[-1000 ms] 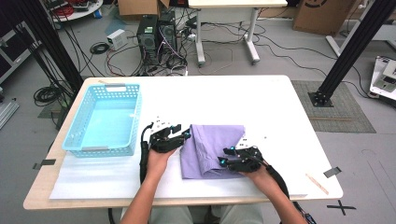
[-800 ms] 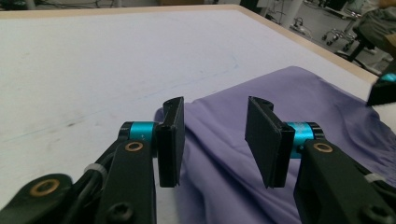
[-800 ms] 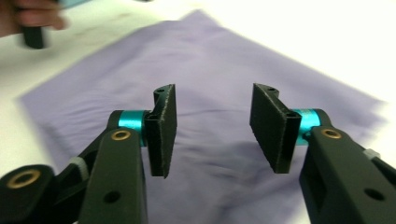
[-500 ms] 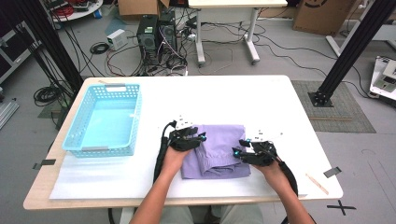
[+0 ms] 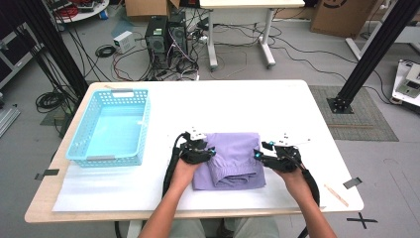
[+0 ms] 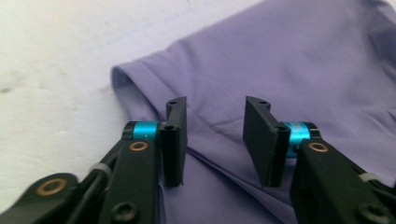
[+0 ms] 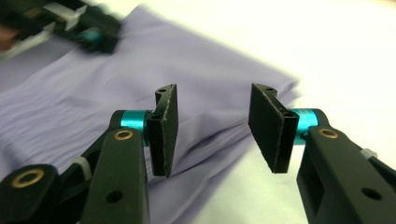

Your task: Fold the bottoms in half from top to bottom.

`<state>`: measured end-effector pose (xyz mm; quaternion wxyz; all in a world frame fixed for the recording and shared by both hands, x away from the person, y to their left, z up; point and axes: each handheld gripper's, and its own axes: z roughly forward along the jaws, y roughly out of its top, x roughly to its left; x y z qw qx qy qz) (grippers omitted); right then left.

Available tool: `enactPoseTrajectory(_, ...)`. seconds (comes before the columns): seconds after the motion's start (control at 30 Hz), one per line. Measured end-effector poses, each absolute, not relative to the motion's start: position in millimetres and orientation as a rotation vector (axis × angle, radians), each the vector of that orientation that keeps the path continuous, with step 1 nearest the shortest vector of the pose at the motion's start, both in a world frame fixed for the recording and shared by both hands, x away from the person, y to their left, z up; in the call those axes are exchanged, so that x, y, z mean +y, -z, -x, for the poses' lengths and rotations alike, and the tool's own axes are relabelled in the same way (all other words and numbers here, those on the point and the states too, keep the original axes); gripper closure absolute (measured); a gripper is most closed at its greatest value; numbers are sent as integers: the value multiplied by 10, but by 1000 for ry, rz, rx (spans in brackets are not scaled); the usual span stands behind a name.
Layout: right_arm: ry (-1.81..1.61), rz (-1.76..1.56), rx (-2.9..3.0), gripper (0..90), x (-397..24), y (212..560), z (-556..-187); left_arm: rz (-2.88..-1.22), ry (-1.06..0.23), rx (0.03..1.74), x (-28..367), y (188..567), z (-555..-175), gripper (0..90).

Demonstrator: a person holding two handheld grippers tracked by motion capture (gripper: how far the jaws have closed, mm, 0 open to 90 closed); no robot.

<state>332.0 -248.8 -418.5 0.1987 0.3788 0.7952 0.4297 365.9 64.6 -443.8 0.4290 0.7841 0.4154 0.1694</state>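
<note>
The purple garment (image 5: 233, 159) is a thin, smooth cloth with a soft matt look, with fine wrinkles and a stitched hem. The left gripper (image 6: 215, 140) and right gripper (image 7: 212, 133) are of matt black plastic, with shiny blue metal collars and brass-coloured rivets. The basket (image 5: 110, 127) is light blue plastic lattice. The table (image 5: 277, 106) top is white, smooth and matt.

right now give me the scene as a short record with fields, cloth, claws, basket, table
cloth: folded purple cloth lying flat on the white table
left claw: left claw open at the cloth's left edge, pads apart, nothing pinched
right claw: right claw open over the cloth's right edge, nothing pinched
basket: light blue basket to the left of the cloth, apart from it, nothing in it
</note>
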Motion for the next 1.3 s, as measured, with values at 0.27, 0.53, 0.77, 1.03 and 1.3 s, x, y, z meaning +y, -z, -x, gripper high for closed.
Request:
enactPoseTrajectory(0.27, -1126, -1064, 2313, 558, -2318, 4356, -3579, -1784, -468, 1030, 889, 4350, -3616, 533)
enactPoseTrajectory(0.53, -1028, -1066, 2354, 597, -2412, 4455, -3572, -1696, -473, 1006, 1049, 4336, -3541, 433)
enactPoseTrajectory(0.77, -1134, -1106, 2265, 669, -2670, 4350, -3363, -1687, -481, 975, 1137, 4336, -3462, 526)
enactPoseTrajectory(1.03, -1124, -1101, 2231, 542, -2695, 4389, -3308, -1655, -487, 949, 1178, 4343, -3398, 559)
enactPoseTrajectory(1.3, -1173, -1122, 2187, 401, -2734, 4365, -3309, -1616, -451, 977, 1253, 4334, -3357, 418)
